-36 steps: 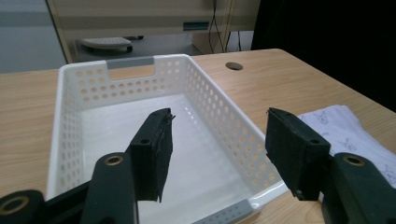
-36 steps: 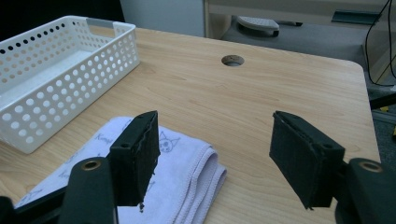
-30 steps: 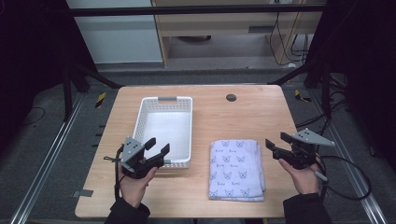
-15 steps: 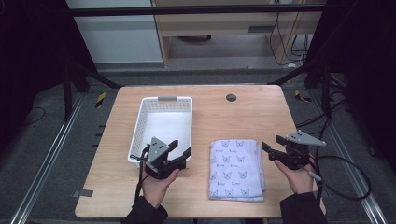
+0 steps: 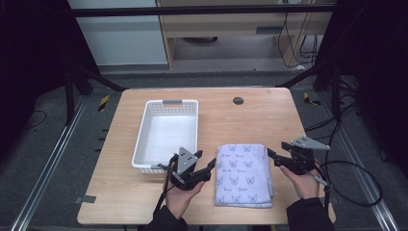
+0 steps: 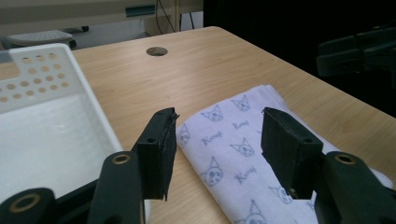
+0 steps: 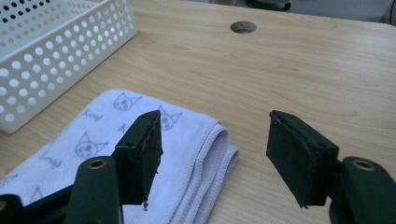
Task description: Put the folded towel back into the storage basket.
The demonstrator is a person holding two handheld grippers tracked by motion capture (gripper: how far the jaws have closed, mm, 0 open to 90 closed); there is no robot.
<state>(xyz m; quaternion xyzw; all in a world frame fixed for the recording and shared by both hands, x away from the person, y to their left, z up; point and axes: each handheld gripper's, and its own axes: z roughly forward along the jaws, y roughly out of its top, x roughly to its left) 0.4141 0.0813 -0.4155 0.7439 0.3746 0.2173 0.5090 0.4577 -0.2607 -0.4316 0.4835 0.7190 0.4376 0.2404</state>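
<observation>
From the high view I had the folded towel (image 5: pixel 244 174) lying flat on the near-centre of the table (image 5: pixel 250 120), w/ the white basket (image 5: pixel 167 134) just to its left and empty, so I judged the job was to lift the towel into it. The left gripper (image 5: pixel 208 169) sat at the towel's left edge, between towel and basket, jaws spread w/ nothing in them; they'd just been narrowing a bit, prob. sizing up for the pinch. The right gripper (image 5: pixel 275 158) hovered by the towel's right edge, also released and empty. Approaching from both sides made sense to me: a limp stack sags if picked from one end. In the left gripper view, the left gripper (image 6: pixel 217 135) framed the towel (image 6: pixel 238 154) edge between its jaws, pads apart and not pressing on cloth, basket (image 6: pixel 42 116) wall close on the left. Far off, the grommet hole (image 6: pixel 157 51) marked the table's far side. In the right gripper view, the right gripper (image 7: pixel 212 142) looked over the stitched, layered edge of the towel (image 7: pixel 140 140); one jaw stood over cloth, the other over bare wood, so I reckoned it was lined up to scoop all layers. The basket (image 7: pixel 51 51) stood beyond.
</observation>
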